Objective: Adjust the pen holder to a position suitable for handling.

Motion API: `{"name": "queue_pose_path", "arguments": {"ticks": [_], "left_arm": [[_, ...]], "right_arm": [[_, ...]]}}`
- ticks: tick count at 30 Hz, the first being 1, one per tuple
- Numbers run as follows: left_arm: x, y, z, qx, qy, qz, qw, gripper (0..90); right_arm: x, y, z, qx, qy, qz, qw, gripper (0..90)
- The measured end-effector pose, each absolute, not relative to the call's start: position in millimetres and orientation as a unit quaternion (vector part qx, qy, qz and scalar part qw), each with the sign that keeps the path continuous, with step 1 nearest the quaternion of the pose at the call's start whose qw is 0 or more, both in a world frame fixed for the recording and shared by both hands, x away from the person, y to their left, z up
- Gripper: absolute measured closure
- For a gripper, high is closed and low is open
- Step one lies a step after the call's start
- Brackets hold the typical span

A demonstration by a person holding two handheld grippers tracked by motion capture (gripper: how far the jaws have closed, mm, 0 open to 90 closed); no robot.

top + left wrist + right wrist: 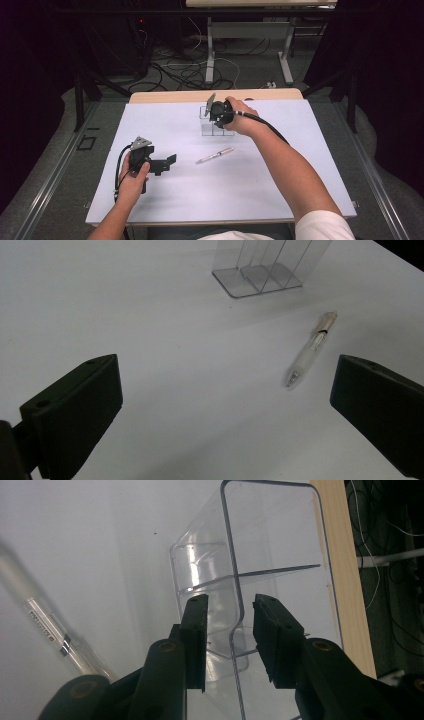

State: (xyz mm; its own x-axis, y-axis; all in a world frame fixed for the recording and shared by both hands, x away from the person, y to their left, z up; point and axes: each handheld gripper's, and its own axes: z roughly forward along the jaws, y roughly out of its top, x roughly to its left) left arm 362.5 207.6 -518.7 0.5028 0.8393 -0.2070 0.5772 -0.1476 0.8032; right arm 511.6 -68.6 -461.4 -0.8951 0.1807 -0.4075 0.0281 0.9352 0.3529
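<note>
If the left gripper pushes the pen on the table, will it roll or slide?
The pen looks round and smooth, lying flat on the white table, so a sideways push would probably roll it. Its clip may stop the roll early. It looks light, so the open left gripper should lift it easily.

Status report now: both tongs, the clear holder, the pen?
Left tongs open, off the pen. Right tongs astride the clear holder wall, a gap showing. Pen path free.

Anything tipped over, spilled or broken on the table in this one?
Nothing stands out. The clear holder stands upright with the right gripper straddling its wall, and the pen lies loose on the white table, intact.
</note>
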Motion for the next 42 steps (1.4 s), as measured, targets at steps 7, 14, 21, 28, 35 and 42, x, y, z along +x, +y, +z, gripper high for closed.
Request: {"name": "queue_pose_path", "arguments": {"ticks": [7,14,21,28,35,42], "left_arm": [[363.2,207.5,-519.6,0.744,0.476,0.144,0.447,0.6],[363.2,207.4,-519.6,0.744,0.477,0.144,0.445,0.6],[363.8,207.4,-519.5,0.746,0.477,0.141,0.443,0.6],[363.8,207.1,-519.7,0.746,0.476,0.142,0.443,0.6],[363.9,207.9,-519.6,0.747,0.478,0.142,0.44,0.6],[363.9,207.3,-520.1,0.747,0.478,0.142,0.44,0.6]], "right_arm": [[513.0,-65.5,-465.2,0.053,0.961,0.166,0.213,72.3],[511.0,-64.5,-463.0,0.046,0.964,0.161,0.207,83.3],[508.2,-65.0,-461.3,0.037,0.969,0.158,0.188,85.8],[505.7,-64.4,-461.1,0.013,0.971,0.151,0.186,87.2],[501.7,-64.6,-461.0,0.0,0.973,0.148,0.177,88.3],[495.9,-65.0,-459.5,-0.01,0.974,0.149,0.171,88.3]]}}
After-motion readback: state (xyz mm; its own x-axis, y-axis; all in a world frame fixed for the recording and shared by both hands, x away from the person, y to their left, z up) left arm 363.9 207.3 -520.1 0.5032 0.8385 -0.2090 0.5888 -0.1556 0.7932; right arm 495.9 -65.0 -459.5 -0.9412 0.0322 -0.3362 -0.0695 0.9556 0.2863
